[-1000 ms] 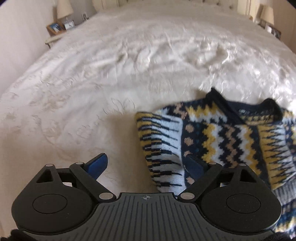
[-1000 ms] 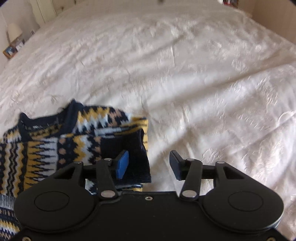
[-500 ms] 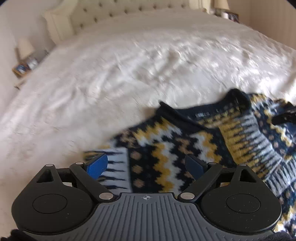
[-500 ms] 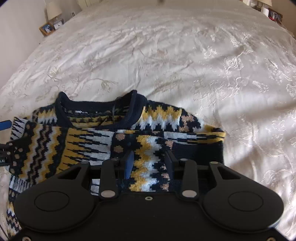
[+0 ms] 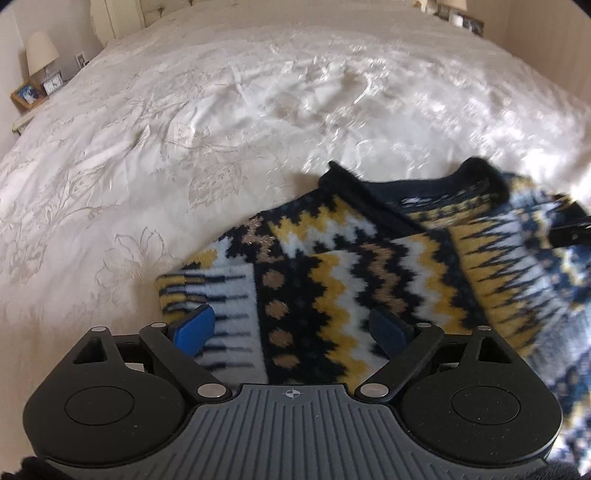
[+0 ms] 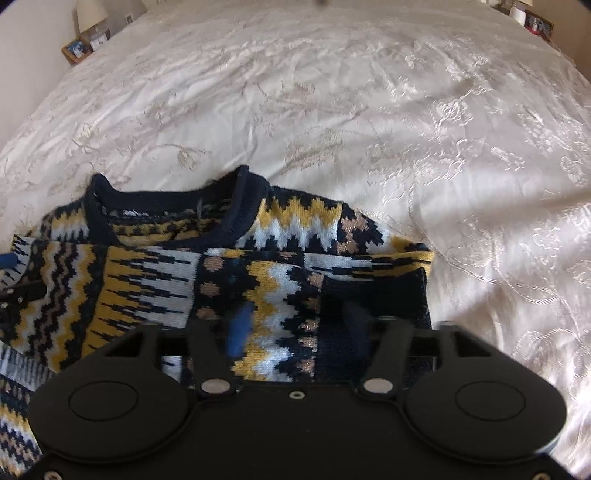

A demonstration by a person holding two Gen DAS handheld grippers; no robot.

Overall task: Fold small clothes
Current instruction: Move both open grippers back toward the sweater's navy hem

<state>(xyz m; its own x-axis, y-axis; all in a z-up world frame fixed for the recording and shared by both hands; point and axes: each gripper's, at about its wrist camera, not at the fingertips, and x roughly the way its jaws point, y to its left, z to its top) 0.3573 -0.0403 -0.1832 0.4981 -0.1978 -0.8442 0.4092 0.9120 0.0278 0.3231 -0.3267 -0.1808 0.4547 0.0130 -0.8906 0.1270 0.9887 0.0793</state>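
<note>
Cream embroidered bedspread (image 5: 221,122) is filling both views, shining where daylight is catching its flower pattern; on it a small patterned sweater (image 5: 351,266) is lying near the cameras, its navy collar turned toward the far side and its sleeves folded in over the body. From the left wrist view, the left gripper (image 5: 295,328) is hovering over the sweater's left edge with its jaws standing wide apart, nothing pressed between them; a tufted headboard (image 5: 122,14) is showing at the far end, which the other view is missing. From the right wrist view, the right gripper (image 6: 299,325) is sitting over the folded navy cuff at the sweater's right side; its jaws have just been opening and are standing apart over the knit (the blue pad is blurred). A lamp (image 6: 90,9) and a picture frame (image 6: 75,48) are standing on the far left bedside table; more small objects are crowding the far right corner.
</note>
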